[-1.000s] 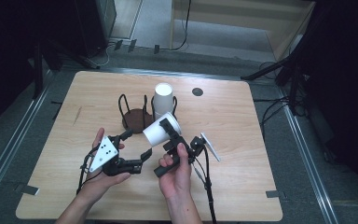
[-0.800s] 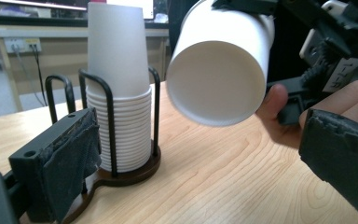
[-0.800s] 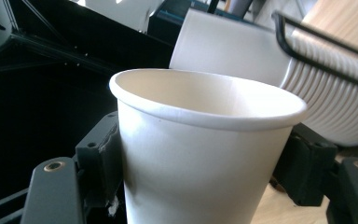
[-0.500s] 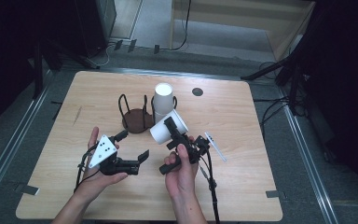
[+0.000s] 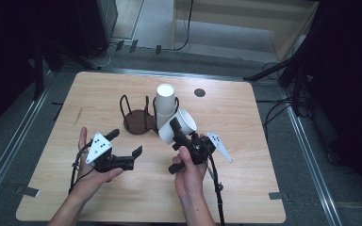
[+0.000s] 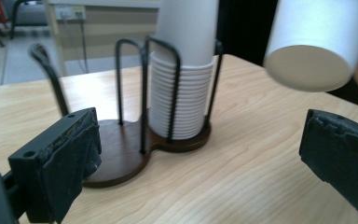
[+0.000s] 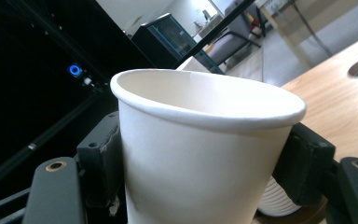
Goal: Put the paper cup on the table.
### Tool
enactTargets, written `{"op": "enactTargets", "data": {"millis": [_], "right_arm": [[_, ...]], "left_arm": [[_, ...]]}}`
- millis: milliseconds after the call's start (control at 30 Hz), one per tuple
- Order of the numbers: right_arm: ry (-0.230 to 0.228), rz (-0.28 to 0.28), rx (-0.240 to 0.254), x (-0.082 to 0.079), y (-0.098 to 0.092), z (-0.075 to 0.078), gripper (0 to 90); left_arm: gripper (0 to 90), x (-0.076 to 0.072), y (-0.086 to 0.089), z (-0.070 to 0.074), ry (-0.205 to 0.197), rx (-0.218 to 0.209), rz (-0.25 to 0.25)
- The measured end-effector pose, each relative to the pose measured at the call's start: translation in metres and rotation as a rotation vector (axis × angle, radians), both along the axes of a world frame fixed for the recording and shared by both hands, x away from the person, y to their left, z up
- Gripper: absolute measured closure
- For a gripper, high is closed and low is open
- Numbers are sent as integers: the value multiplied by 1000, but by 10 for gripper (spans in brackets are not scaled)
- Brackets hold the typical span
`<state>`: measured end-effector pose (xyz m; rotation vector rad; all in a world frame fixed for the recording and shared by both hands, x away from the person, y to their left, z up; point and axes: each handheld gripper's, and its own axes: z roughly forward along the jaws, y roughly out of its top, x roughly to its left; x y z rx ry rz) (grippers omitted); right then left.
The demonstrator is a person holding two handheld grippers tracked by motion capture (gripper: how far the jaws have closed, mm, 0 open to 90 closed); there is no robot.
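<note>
The light wooden worktop (image 5: 122, 197) carries a dark brown round-based cup holder with black wire loops (image 5: 139, 117), which serves as the landmark here. Inside the holder's right-hand ring stands a stack of white paper cups (image 5: 165, 106), upright, its ribbed rims showing between the wires in the left gripper view. A small dark round hole (image 5: 199, 92) sits in the worktop beyond and to the right of the holder.

Just right of the holder and beside the stack, a single white paper cup (image 5: 179, 126) is held above the worktop, tilted on its side with its rim turned away from the holder. The right tongs (image 5: 175, 128) are clenched on this cup, one black pad on each side of its wall, as the right gripper view shows.

In front of the holder and to its left, the left tongs (image 5: 125, 142) have just been opening and now stand released and wide, with nothing between their pads (image 6: 72, 158).
</note>
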<state>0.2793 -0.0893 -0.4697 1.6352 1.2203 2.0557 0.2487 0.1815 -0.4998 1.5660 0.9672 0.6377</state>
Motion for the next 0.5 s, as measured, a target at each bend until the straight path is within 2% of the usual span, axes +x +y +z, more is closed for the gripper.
{"op": "enactTargets", "data": {"millis": [133, 200, 300, 333, 367, 467, 500], "right_arm": [[-33, -18, -80, 2, -3, 1, 267], [-36, -19, -87, 2, -4, 1, 267], [-51, -33, -131, 4, -5, 1, 269], [-71, -42, -180, 5, -6, 1, 271], [-71, -42, -180, 5, -6, 1, 271], [-86, -53, -232, 6, -7, 0, 271], [-85, -56, -249, 6, -8, 0, 271]], "left_arm": [[0, 2, 8, -2, 16, -2, 41], [0, 3, 11, -2, 23, -2, 54], [0, 4, 16, -3, 28, 4, 53], [0, 4, 17, -4, 29, 14, 58], [0, 4, 18, -4, 34, 20, 65], [0, 4, 22, -7, 50, 12, 80], [0, 5, 24, -7, 54, 22, 85]]}}
